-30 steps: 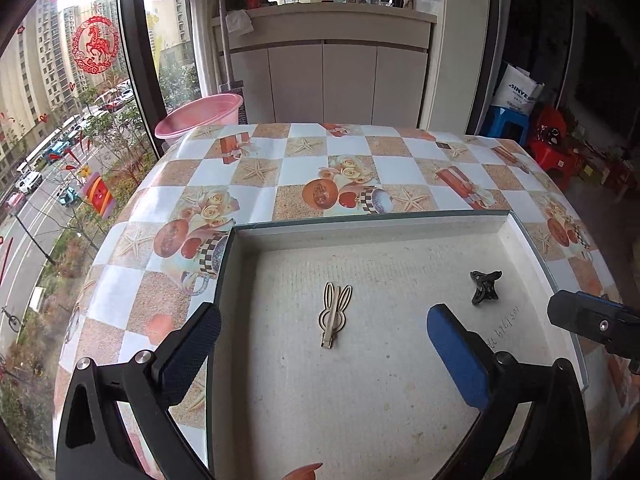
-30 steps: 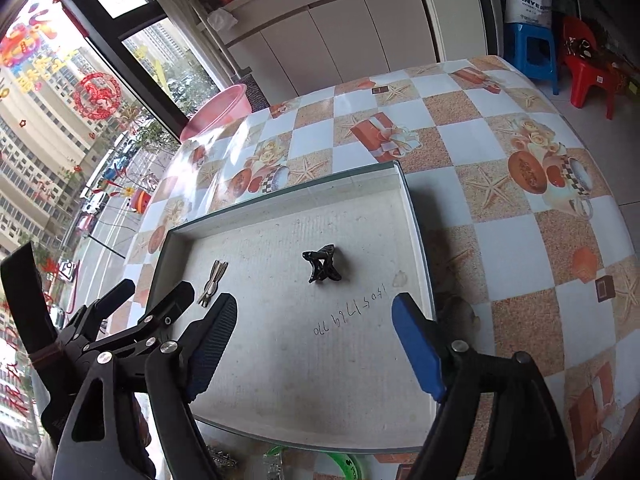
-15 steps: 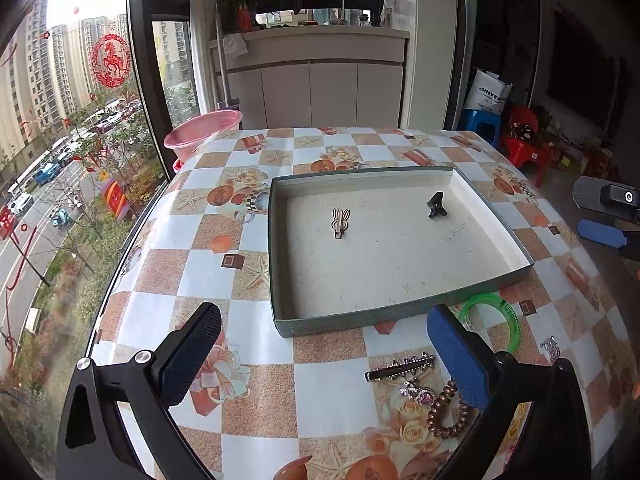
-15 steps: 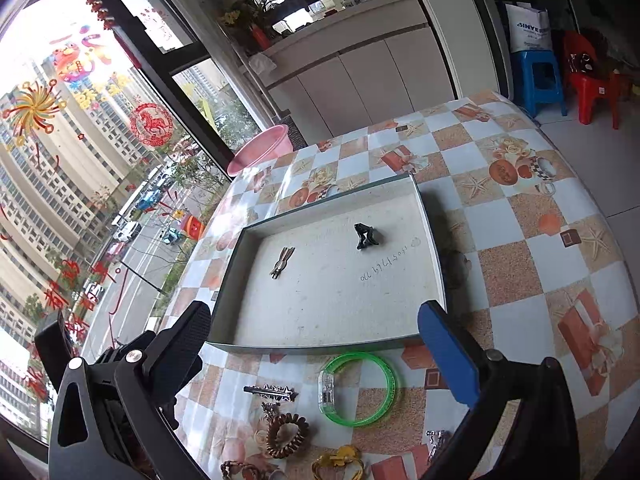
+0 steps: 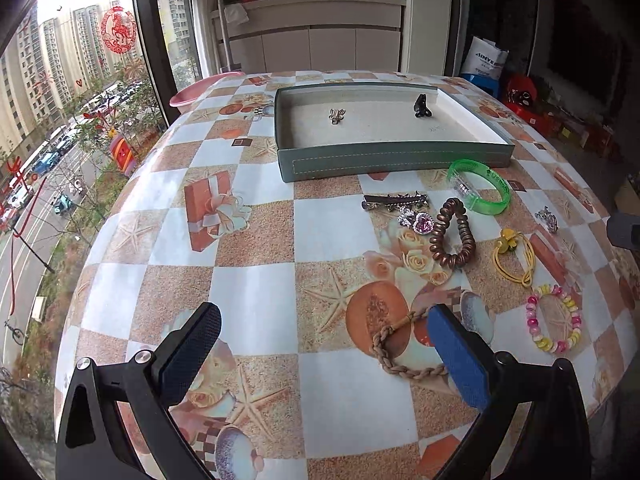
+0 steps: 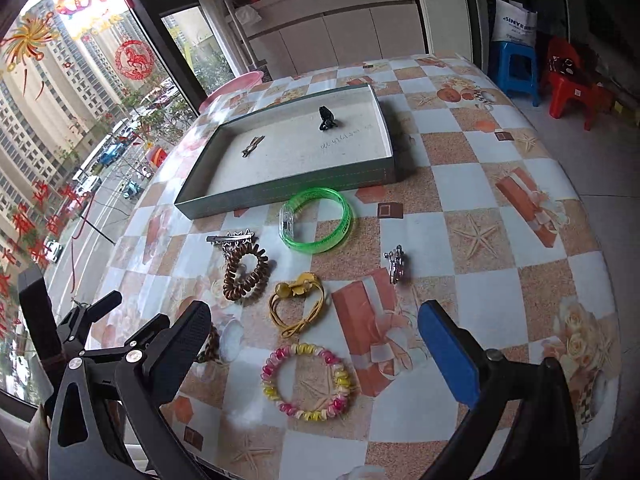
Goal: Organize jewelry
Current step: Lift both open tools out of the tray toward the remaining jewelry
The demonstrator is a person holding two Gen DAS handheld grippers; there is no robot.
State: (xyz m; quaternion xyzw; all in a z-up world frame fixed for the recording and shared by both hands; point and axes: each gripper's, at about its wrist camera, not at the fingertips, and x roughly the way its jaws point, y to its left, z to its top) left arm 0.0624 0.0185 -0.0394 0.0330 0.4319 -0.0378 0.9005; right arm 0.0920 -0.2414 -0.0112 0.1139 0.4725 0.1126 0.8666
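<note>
currently | left gripper spread wide, nothing held | right gripper spread wide over beaded bracelet, untouched | two clips seen in green tray

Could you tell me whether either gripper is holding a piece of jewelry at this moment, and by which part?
Nothing is held: the left gripper and right gripper both have empty, open jaws.
</note>
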